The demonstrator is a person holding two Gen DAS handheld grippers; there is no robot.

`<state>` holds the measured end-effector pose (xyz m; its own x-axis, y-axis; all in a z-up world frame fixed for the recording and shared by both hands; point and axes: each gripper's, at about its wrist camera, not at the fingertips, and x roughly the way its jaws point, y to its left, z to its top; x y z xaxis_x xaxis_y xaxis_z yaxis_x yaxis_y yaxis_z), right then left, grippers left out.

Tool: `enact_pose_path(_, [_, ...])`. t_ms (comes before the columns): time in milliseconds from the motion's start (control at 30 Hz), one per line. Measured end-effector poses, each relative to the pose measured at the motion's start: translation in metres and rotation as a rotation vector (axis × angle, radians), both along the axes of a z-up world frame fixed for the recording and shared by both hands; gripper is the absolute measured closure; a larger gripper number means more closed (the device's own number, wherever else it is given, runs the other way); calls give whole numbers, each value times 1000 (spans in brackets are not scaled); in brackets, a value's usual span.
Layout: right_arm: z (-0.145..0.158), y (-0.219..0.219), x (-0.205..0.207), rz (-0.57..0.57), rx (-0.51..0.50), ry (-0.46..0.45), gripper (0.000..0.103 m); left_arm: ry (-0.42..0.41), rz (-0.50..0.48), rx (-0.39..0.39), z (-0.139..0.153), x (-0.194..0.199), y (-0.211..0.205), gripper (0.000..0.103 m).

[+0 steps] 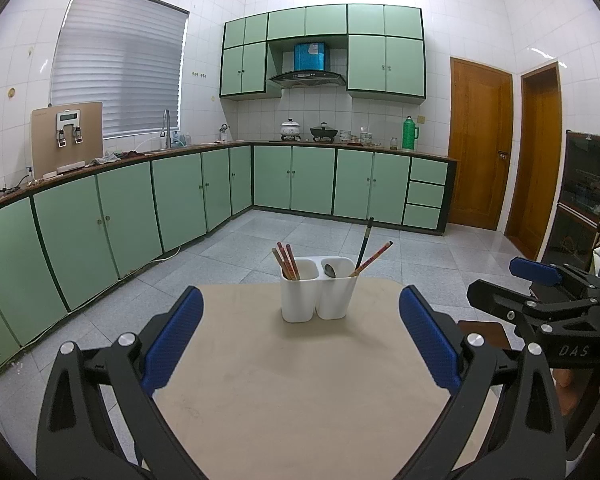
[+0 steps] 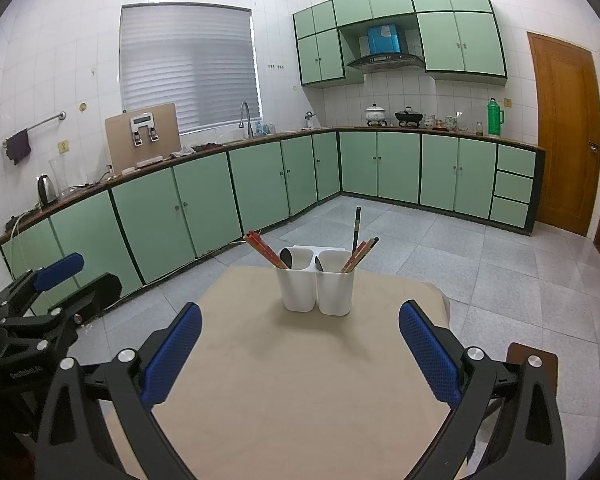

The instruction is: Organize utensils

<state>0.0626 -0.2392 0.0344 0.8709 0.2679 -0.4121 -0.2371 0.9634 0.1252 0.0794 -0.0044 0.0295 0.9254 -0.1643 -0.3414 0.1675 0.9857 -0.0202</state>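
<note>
left gripper point(image 1: 300, 344): jaws wide apart, nothing in them, hung over the near surface point(image 1: 300, 400)
right gripper point(image 2: 300, 346): same deal, jaws wide and empty
holder point(image 1: 319, 294): white, two cups, far middle of the surface
chopsticks point(image 1: 287, 262): reddish bunch in left cup, more in right
spoon point(image 1: 330, 270): right cup

A tiled kitchen was shown, lined with pale green base cabinets point(image 2: 204, 200) under a dark countertop point(image 2: 260, 142). Matching wall cabinets point(image 2: 460, 40) were mounted around a range hood point(image 2: 385, 60). A window blind point(image 2: 188, 68) was lowered (slats closed) behind a curved faucet point(image 2: 245, 118). A white pot point(image 2: 376, 114), a dark wok point(image 2: 409, 116) and a green thermos point(image 2: 494, 118) were set on the counter, well apart. A wooden door point(image 2: 562, 132) was seen shut. A kettle point(image 2: 46, 190) was placed at the counter's near end.
</note>
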Motion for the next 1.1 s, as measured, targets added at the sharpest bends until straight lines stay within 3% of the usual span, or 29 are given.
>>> enact_pose_path(1100, [-7,-3,1,-8,1,9,6,9,-2,1,-6,3,1,8])
